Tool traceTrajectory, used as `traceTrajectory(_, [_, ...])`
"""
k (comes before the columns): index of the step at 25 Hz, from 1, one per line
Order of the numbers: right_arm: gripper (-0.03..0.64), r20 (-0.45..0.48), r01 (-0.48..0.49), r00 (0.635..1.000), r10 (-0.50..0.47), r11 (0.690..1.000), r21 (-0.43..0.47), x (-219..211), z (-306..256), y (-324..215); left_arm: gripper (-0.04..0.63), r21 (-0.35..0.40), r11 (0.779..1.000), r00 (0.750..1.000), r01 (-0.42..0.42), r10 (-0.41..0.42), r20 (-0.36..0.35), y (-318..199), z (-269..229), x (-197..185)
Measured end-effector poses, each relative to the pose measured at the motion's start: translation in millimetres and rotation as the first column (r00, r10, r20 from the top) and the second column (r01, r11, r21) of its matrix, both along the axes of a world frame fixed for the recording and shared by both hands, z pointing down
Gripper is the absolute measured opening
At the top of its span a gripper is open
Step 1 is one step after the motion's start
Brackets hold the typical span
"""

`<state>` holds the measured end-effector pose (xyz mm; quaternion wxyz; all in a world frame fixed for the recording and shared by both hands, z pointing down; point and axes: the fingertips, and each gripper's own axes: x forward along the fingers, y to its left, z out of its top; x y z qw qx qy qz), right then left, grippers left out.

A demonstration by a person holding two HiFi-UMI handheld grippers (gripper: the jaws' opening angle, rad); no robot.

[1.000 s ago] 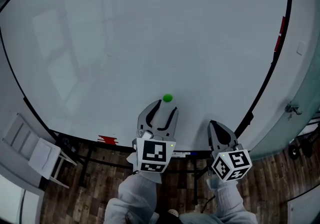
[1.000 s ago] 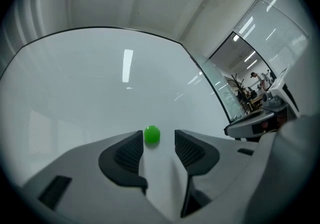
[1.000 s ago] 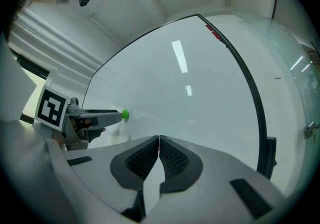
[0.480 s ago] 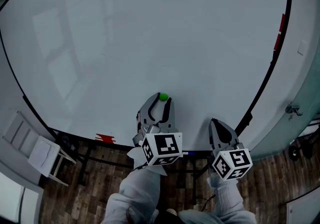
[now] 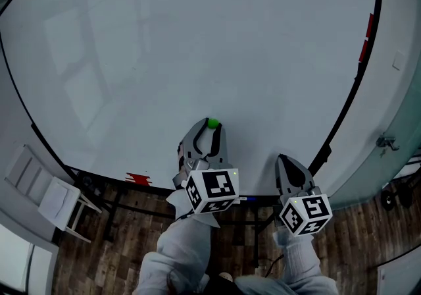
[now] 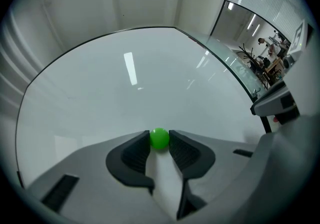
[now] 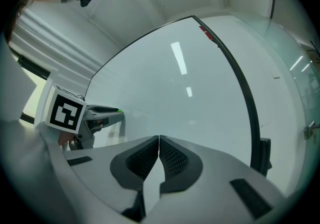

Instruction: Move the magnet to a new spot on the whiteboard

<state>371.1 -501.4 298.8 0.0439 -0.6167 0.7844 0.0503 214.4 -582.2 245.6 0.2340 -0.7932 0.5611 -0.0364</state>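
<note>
Two claws faced the whiteboard (image 5: 197, 37); the left claw (image 6: 159, 143) had just been closing round the green magnet (image 6: 159, 138), pads seemingly pressing it. The right claw (image 7: 159, 140) was closed, empty.

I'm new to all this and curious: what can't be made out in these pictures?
Red marks on the whiteboard frame, head view: too small to identify.
Red object below the board's lower edge, head view: too small to name.
Whiteboard's top, head view: cut off by the picture's edge.
</note>
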Motion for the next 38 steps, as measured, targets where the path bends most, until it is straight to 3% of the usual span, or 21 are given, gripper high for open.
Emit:
traceTrajectory(9, [0.029, 0.006, -0.003, 1.000, 0.003, 1.000, -0.003, -0.3, 2.6, 7.9, 0.123, 0.039, 0.998, 0.999, -0.043, 0.043, -0.009, 24.4, -8.5, -6.8])
traceTrajectory(21, [0.029, 0.025, 0.058, 0.998, -0.058, 0.998, -0.018, -25.7, 21.0, 26.0, 0.123, -0.038, 0.998, 0.998, -0.058, 0.057, -0.027, 47.8, 29.3, -27.7])
traceTrajectory(38, [0.028, 0.022, 0.199, 0.980, -0.198, 0.978, -0.067, -59.8, 74.3, 33.5, 0.123, -0.174, 0.984, 0.989, 0.026, -0.051, -0.140, 75.3, 114.1, -70.5])
